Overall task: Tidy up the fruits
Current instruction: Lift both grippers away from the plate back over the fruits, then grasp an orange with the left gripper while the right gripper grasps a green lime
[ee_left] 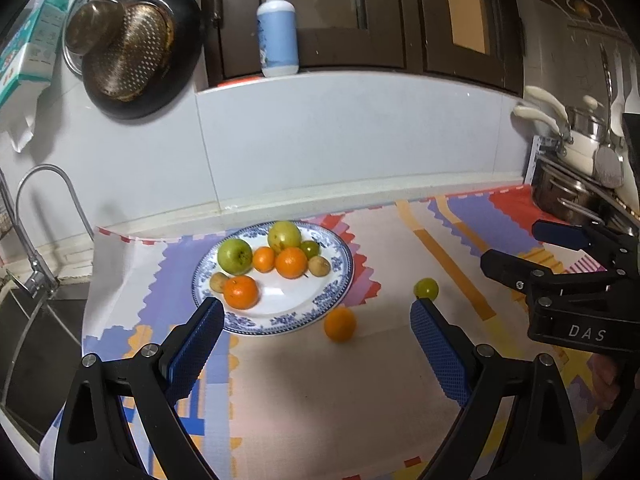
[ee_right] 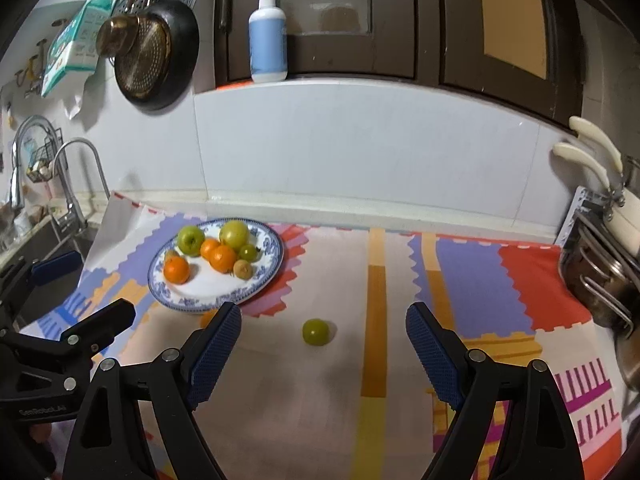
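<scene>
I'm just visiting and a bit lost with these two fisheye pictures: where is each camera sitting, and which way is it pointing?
Left wrist view: rides the left gripper, facing forward over the plate of fruit toward the tiled wall; its own open fingers show below, the right gripper at right.
Right wrist view: rides the right gripper, facing the loose green fruit on the patterned mat; its open fingers show, the left gripper at left.
Shared: plate, green fruit, soap bottle, hanging pan, faucet.
</scene>
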Demonstrator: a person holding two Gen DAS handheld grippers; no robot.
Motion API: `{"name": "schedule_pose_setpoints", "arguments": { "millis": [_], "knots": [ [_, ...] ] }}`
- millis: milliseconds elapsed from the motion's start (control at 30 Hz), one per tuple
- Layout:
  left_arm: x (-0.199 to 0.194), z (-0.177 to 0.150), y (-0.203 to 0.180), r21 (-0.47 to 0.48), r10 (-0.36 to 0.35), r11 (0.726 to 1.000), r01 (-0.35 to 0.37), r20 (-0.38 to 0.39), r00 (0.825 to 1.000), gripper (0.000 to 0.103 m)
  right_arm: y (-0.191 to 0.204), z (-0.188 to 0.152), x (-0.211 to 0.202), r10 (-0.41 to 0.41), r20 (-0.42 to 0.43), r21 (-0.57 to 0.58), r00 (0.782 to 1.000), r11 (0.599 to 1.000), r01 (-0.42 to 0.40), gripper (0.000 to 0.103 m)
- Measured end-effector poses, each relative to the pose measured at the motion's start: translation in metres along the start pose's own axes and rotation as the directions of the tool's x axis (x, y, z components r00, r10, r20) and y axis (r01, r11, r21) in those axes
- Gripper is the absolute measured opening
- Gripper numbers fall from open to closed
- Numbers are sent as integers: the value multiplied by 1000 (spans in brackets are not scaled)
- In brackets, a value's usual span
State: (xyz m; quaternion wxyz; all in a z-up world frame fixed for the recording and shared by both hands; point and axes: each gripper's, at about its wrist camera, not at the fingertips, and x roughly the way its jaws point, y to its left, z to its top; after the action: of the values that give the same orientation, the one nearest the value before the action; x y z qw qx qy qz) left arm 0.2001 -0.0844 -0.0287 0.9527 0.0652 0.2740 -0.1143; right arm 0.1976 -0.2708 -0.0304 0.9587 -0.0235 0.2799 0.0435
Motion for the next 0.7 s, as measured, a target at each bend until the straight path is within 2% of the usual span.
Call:
{"name": "schedule_pose_setpoints", "arguments": {
  "millis": [133, 400, 700],
  "knots": [
    [17, -4, -3, 8, -8, 1000, 8, -35, 999, 94, -5, -7, 17, 11, -36, -3, 999, 1000, -11, 85],
    [56, -14, -8, 13, -46, 999, 48, -134, 990, 76, -13, -16, 55, 41, -108, 0, 993, 999, -41, 84],
    [94, -19, -9, -35, -120, 993, 115, -231, 966, 59, -15, -25, 96, 92, -198, 18, 976, 996, -90, 71]
  ]
}}
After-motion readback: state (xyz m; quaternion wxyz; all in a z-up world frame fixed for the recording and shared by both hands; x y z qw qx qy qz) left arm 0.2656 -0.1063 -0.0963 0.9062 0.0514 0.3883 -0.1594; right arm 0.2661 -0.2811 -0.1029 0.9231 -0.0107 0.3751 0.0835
